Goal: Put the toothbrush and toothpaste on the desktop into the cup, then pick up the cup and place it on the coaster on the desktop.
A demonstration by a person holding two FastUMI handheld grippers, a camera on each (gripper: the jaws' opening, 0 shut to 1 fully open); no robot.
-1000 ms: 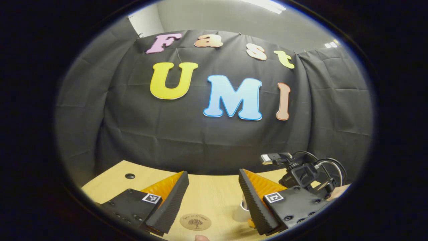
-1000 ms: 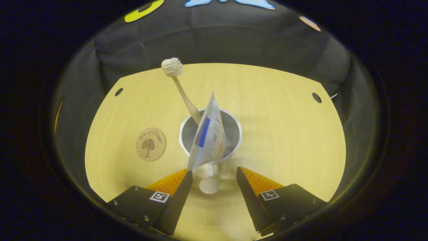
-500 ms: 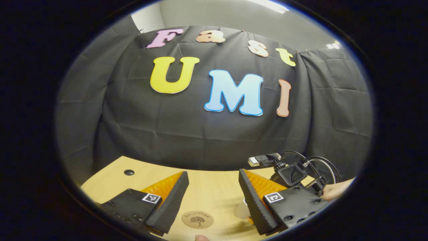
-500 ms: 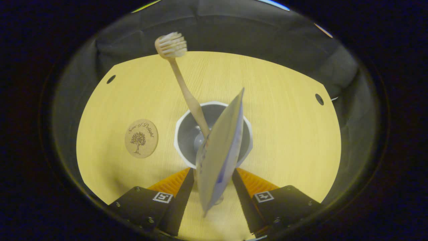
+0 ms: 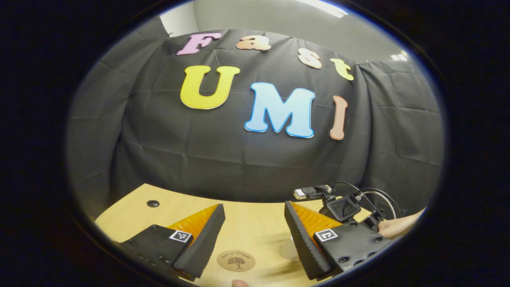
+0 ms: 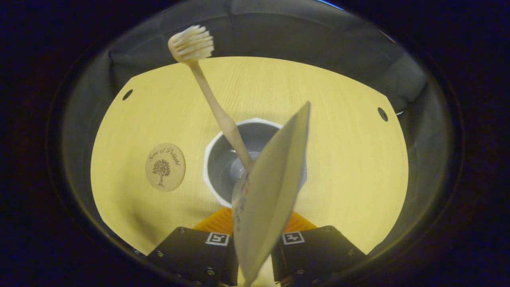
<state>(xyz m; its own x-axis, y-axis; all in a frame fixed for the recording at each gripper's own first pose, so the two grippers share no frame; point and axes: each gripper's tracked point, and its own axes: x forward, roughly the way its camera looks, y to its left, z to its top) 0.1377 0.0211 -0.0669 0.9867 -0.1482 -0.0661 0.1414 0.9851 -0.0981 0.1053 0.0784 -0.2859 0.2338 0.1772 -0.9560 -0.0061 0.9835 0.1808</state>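
Behind the toothpaste [image 6: 271, 191], right tool [image 6: 255, 239] grip unclear; left tool [image 5: 255, 235] open.

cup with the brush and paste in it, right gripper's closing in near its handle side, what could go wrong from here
1. The toothpaste leans out over the cup rim toward the right gripper, hiding its fingers, so the hold cannot be checked; a poor grip could slip.
2. The toothbrush stands tall and tilted; a jerky lift may tip it out.
3. The coaster is small, so the cup might land off its edge.
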